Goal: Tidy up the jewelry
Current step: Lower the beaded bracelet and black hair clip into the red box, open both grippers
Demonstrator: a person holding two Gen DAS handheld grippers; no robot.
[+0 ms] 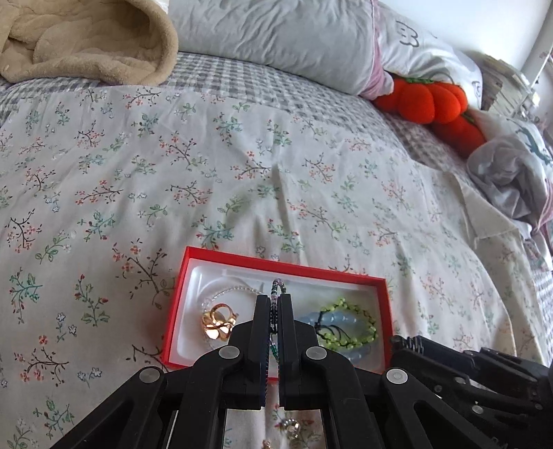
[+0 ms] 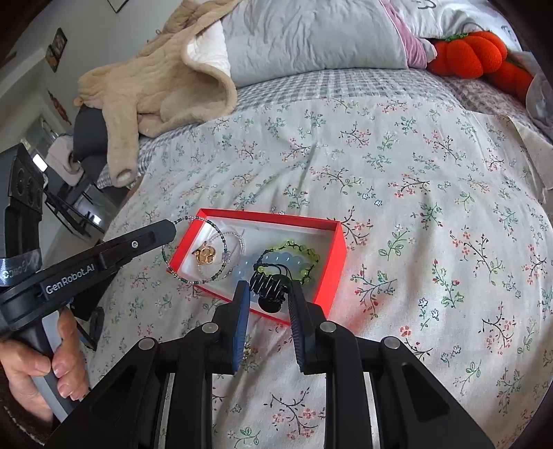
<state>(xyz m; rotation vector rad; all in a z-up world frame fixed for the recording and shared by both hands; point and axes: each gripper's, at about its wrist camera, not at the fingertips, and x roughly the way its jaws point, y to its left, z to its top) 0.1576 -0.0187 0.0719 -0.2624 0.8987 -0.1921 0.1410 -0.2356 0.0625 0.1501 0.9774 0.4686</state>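
Note:
A red box [image 1: 193, 276] with a white lining lies on the floral bedspread; it also shows in the right wrist view [image 2: 331, 273]. In it lie a gold clip [image 1: 217, 323], a green beaded bracelet [image 1: 349, 321] and a pale blue bracelet [image 2: 276, 262]. My left gripper [image 1: 273, 300] is shut on a thin beaded necklace [image 2: 193, 248], which hangs as a loop over the box's left end. My right gripper [image 2: 268, 288] is shut on a black hair claw [image 2: 268, 285] above the box's near edge.
A beige blanket [image 2: 155, 83] and grey pillows [image 1: 276, 31] lie at the head of the bed. An orange pumpkin plush [image 1: 425, 100] sits at the right. A small sparkly piece [image 1: 290, 426] lies on the spread under my left gripper.

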